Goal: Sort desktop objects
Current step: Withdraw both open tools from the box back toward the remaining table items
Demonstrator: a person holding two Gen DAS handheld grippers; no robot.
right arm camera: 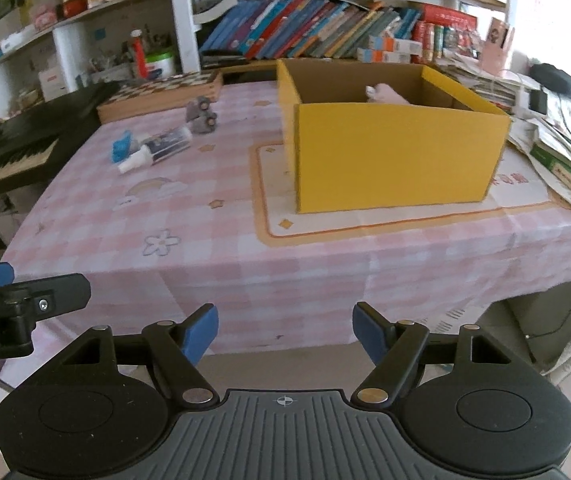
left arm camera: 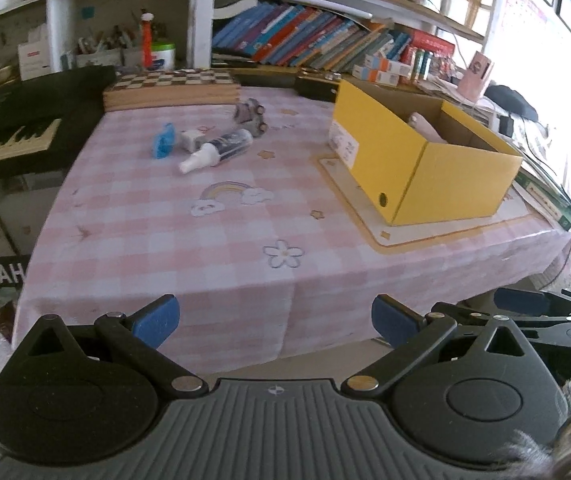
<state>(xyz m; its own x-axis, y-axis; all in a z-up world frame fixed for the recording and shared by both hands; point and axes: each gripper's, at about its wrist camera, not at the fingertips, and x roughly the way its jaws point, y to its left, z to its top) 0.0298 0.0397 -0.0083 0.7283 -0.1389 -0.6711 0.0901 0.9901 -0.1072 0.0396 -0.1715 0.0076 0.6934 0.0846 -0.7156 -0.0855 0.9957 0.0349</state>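
Pink checked tablecloth [left arm camera: 173, 240] lies ahead; left gripper [left arm camera: 275, 322] and right gripper [right arm camera: 285, 334] hover level, jaws spread, empty.

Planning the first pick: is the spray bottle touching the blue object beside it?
Apart. The left wrist view shows a strip of tablecloth and a small white item between the spray bottle and the blue object.

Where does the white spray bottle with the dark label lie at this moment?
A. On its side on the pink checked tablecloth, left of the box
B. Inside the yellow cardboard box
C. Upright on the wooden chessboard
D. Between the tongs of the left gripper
A: the white spray bottle with the dark label lies flat on the pink checked tablecloth, well left of the yellow cardboard box.
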